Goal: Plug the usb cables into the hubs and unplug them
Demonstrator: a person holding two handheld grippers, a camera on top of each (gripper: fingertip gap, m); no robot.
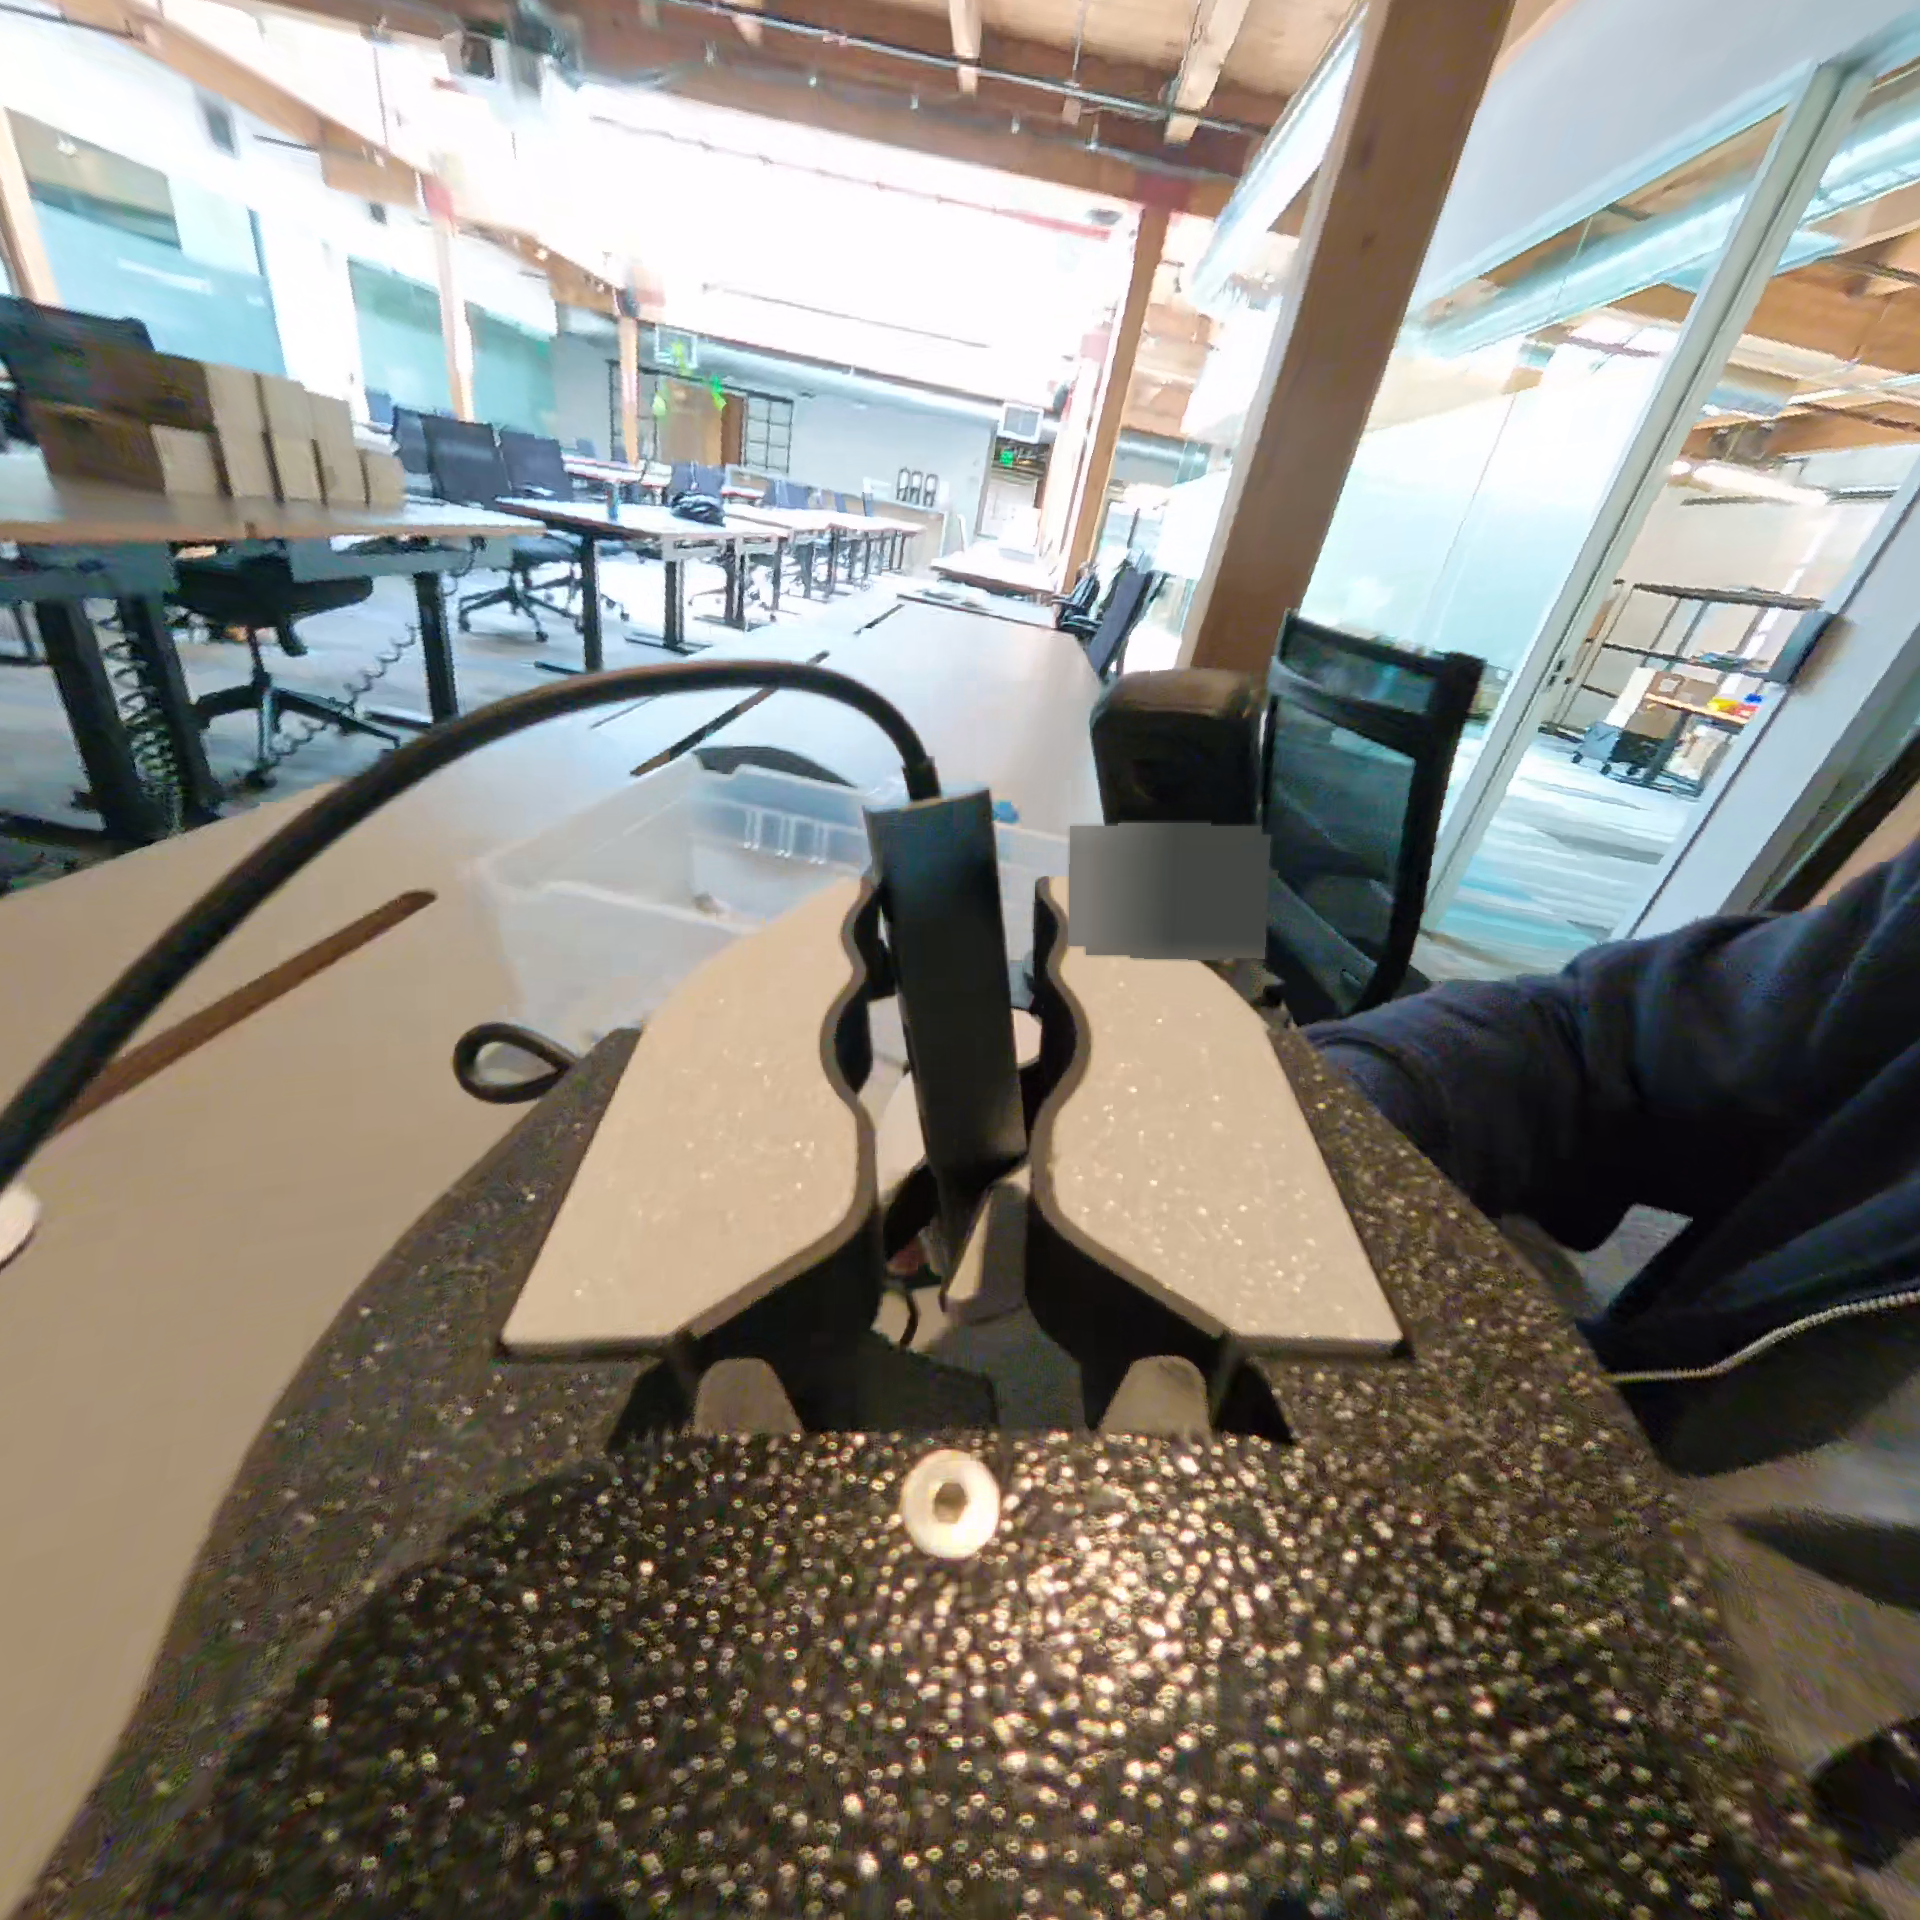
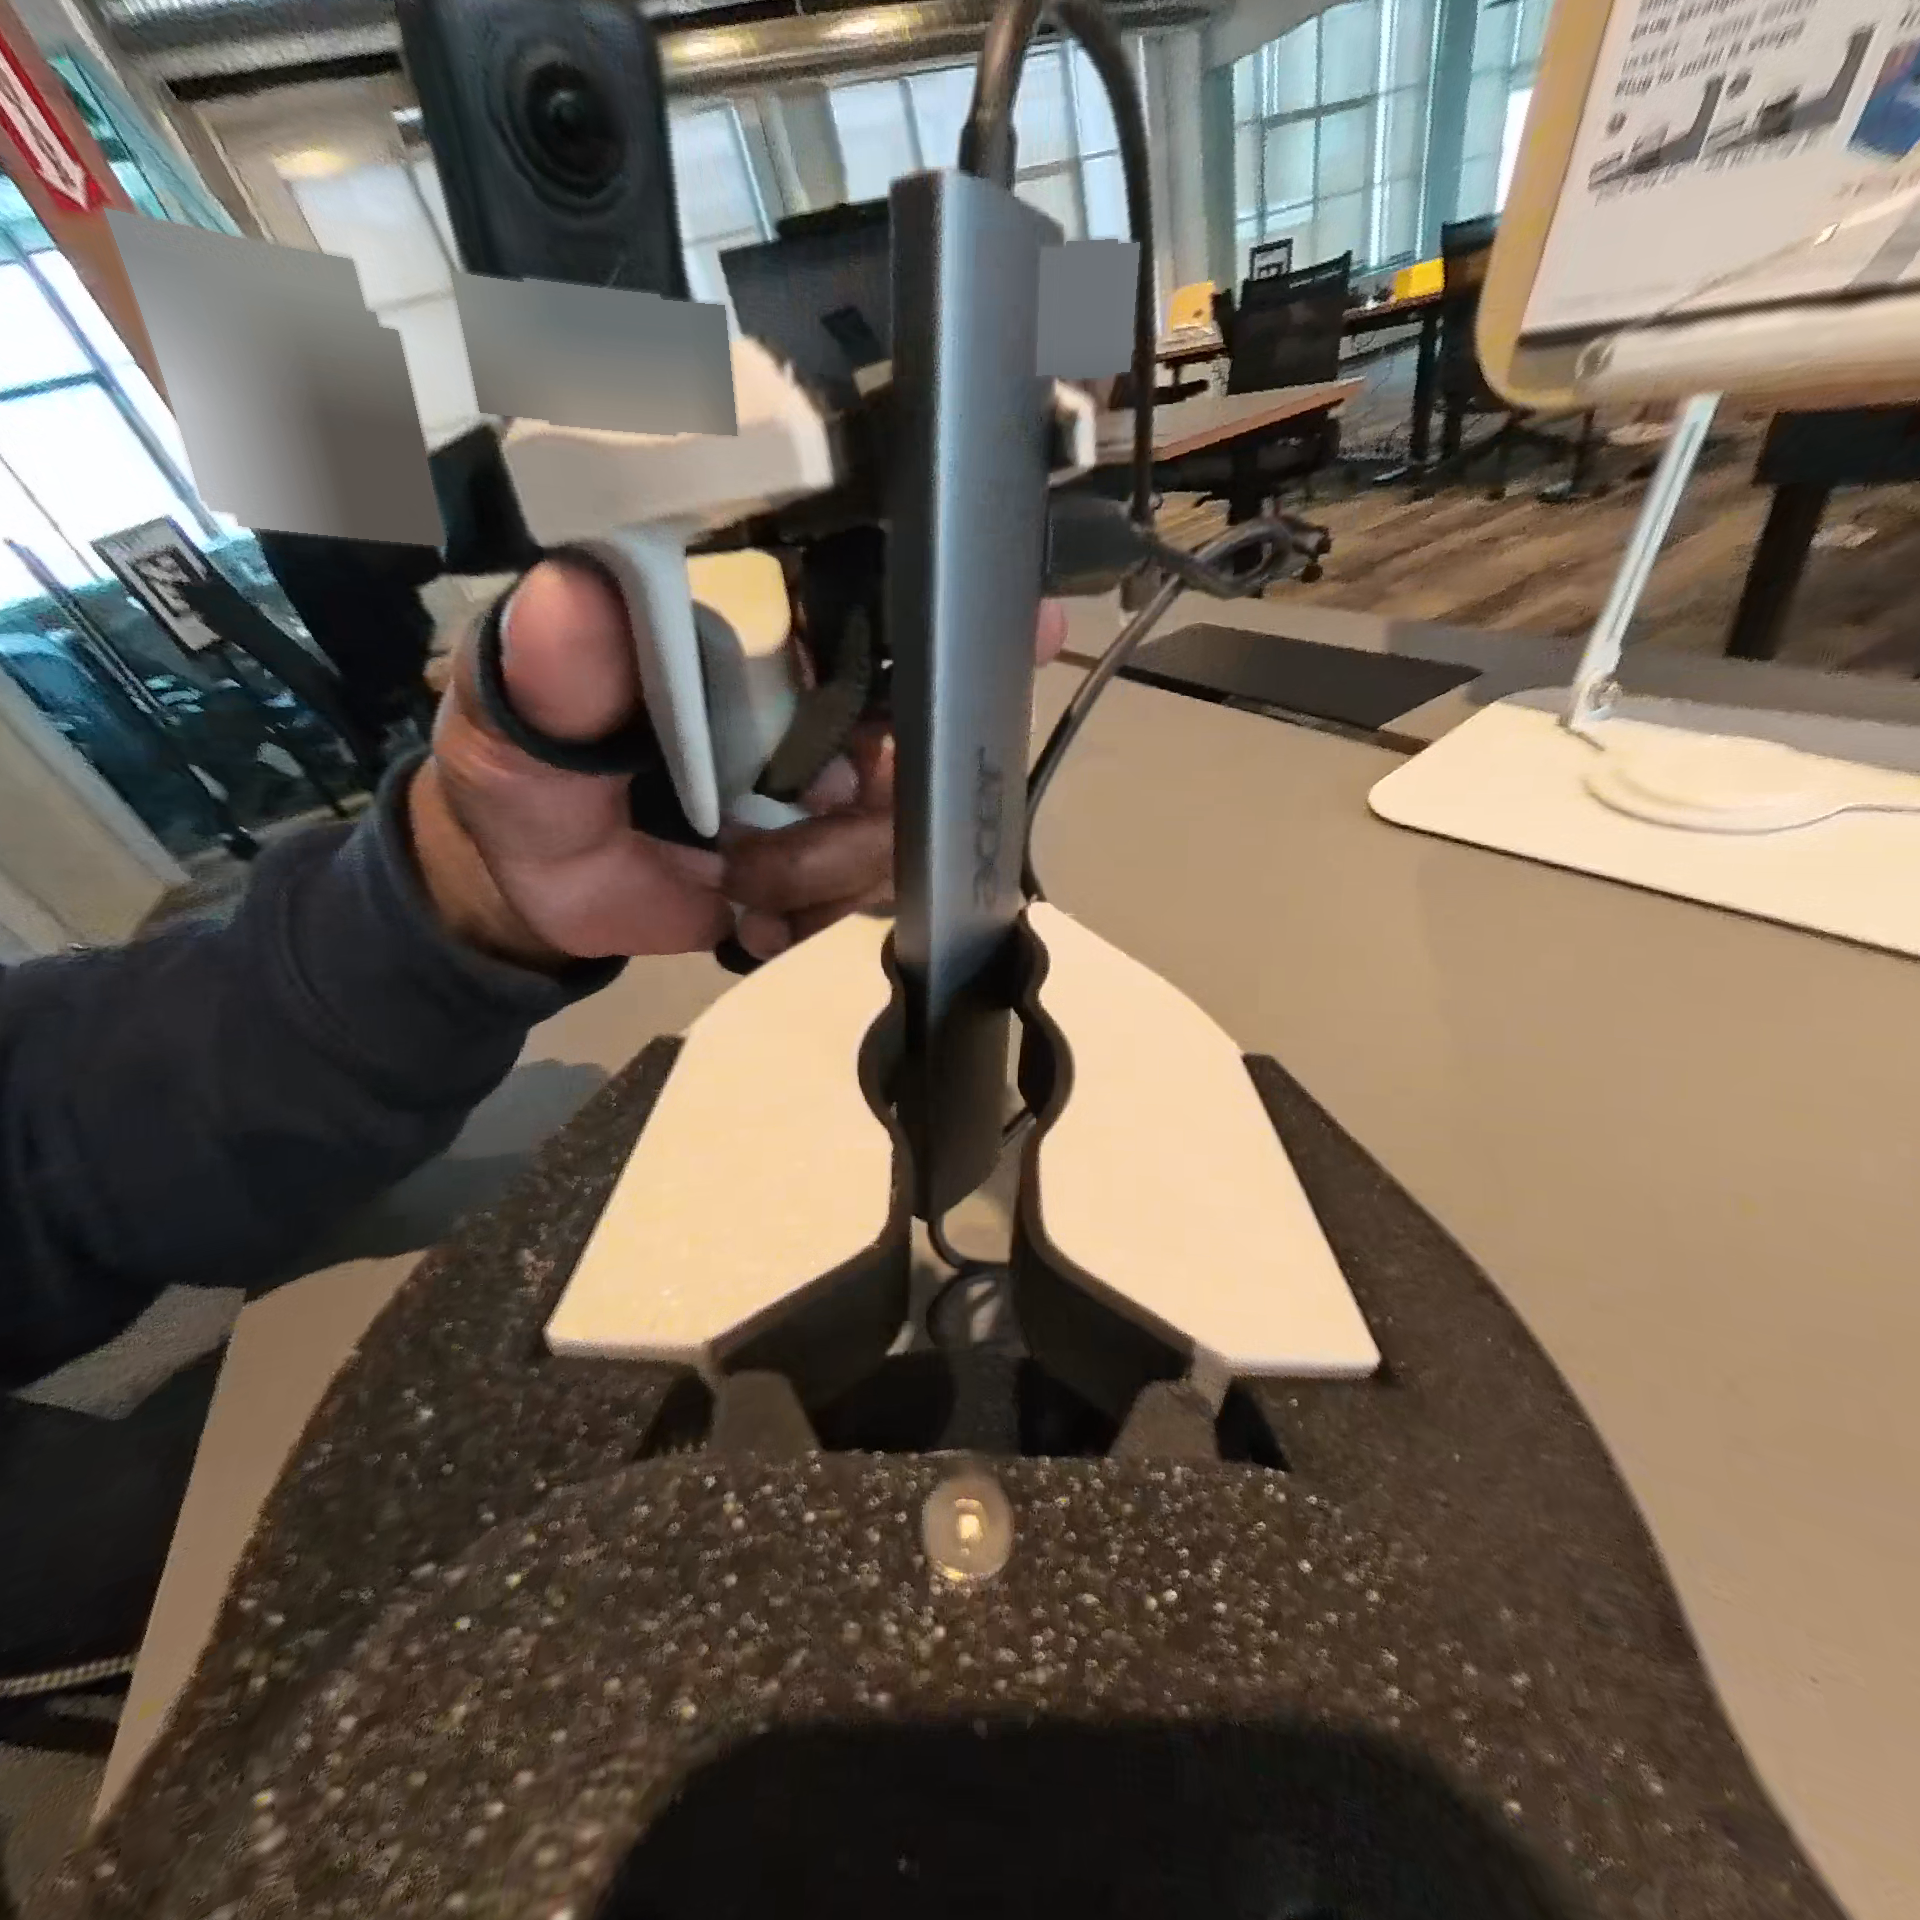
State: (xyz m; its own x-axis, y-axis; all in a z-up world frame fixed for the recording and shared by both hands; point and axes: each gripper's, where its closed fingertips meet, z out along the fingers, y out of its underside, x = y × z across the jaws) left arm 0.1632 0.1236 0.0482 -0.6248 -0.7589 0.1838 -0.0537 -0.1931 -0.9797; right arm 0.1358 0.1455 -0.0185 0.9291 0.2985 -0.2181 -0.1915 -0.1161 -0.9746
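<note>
Slim dark-grey metal USB hub [image 2: 966, 582] is clamped upright in right gripper [image 2: 961, 1049] jaws, held above the grey desk [image 2: 1455, 1091]. Left gripper [image 1: 951, 997] jaws are closed narrowly on the same hub; black cable [image 1: 312, 821] trails from its top. Judged step: hub being positioned; a cable plug must be grasped next.

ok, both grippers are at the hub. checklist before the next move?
1. Right gripper closed on the hub: ok, its fingers pinch the near end.
2. Left gripper clamped on the hub: cannot tell. The hub sits between its fingers, but a gap shows on one side.
3. Black cable attached at the hub's far end: ok.
4. Loose USB plug ready to insert: not ok, none in view.
5. Hub ports accessible: cannot tell, no ports are visible.
</note>
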